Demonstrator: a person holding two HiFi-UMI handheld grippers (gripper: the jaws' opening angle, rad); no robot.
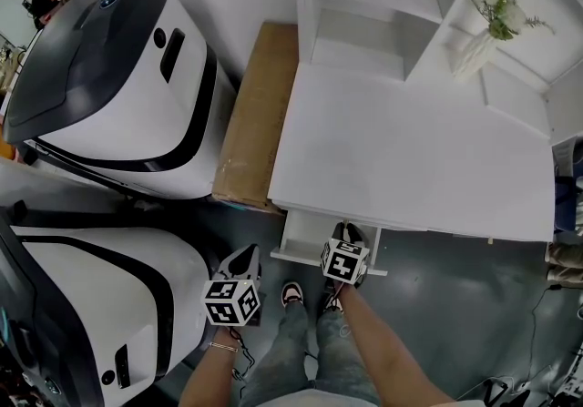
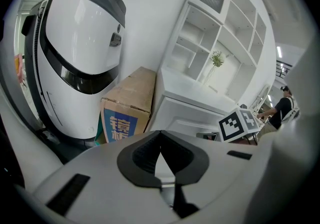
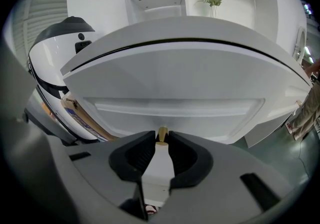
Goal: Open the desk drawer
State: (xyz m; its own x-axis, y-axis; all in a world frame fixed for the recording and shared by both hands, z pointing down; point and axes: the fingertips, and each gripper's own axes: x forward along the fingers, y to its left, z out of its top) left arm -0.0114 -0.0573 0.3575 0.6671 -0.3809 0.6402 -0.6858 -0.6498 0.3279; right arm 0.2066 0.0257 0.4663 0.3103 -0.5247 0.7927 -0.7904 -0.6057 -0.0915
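A: Right gripper [image 1: 350, 232]?

B: At the drawer [image 1: 302, 237] front. Its jaws stand narrow, clamped on the small brass knob [image 3: 162, 135], one tip on each side.

A: And the drawer itself?

B: Under the front edge of the white table [image 1: 410, 150], towards its left end, and it sits partly out. In the head view the white drawer box juts past the table edge, just above the person's shoes.

A: Left gripper [image 1: 246, 258]?

B: Jaws together at the tips, nothing between them. It hangs left of the right gripper and apart from the drawer, close to a white machine [image 1: 100, 305].

A: Anything else worth tagging?

B: A cardboard box [image 1: 260, 114] lies along the table's left side. A white shelf unit [image 1: 383, 5] stands at the back of the table, with a vase [image 1: 478, 45] of flowers in it.
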